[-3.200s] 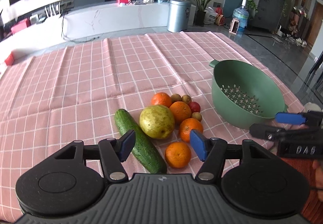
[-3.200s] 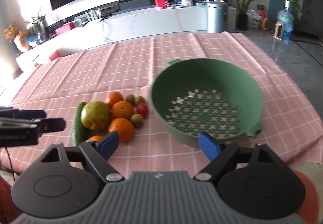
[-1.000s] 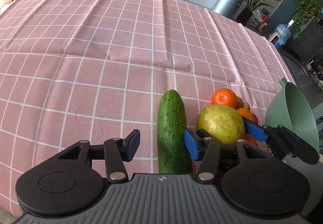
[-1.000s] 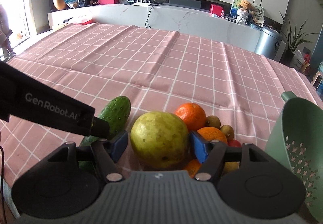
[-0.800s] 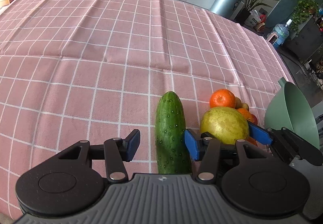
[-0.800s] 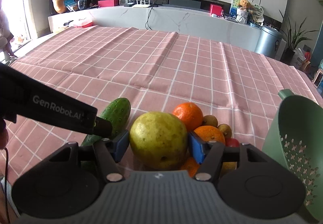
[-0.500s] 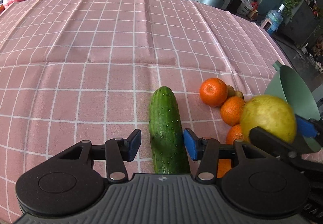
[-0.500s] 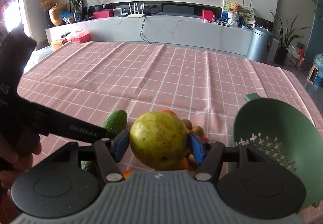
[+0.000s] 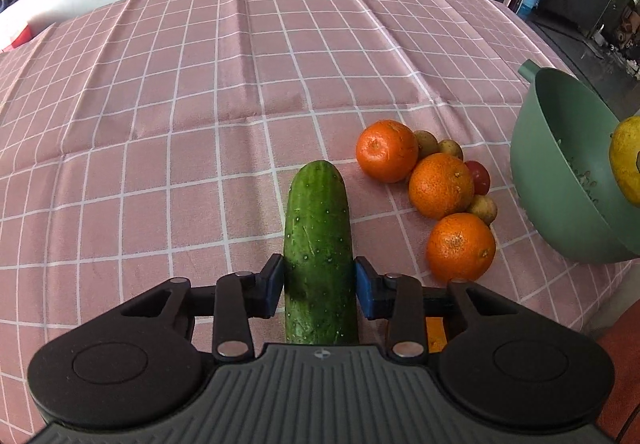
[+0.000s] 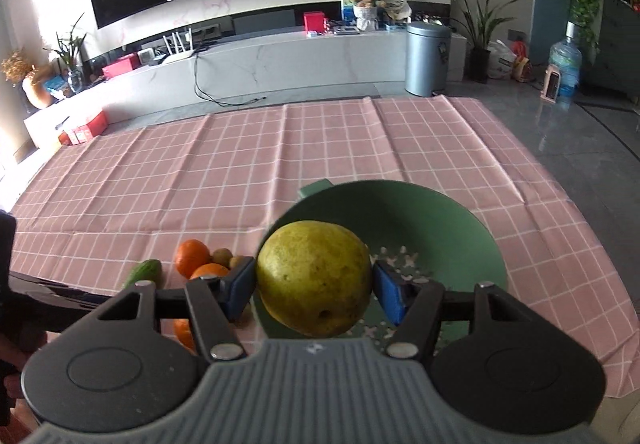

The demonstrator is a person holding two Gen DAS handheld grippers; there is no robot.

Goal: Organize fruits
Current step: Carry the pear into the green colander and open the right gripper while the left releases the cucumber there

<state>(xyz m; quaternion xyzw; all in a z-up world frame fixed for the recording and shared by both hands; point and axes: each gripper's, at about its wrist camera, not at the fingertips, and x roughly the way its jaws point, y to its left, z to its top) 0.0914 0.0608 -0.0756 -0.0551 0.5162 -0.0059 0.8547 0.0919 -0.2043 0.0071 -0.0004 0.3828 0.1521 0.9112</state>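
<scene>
My left gripper (image 9: 319,286) is shut on a green cucumber (image 9: 319,244) that lies on the pink checked tablecloth. Three oranges (image 9: 440,184) and several small fruits (image 9: 478,177) lie to its right. My right gripper (image 10: 314,290) is shut on a large yellow-green pear (image 10: 314,278) and holds it in the air over the left part of the green colander (image 10: 452,228). The pear (image 9: 626,158) and the colander (image 9: 560,188) also show at the right edge of the left wrist view.
The tablecloth (image 9: 200,84) covers the whole table. Its right edge runs just past the colander. In the right wrist view the cucumber tip (image 10: 145,272) and oranges (image 10: 193,256) lie left of the colander. A grey bin (image 10: 428,58) stands on the floor beyond the table.
My left gripper has closed on the cucumber. My right gripper has lifted the pear off the pile and carried it right, over the colander.
</scene>
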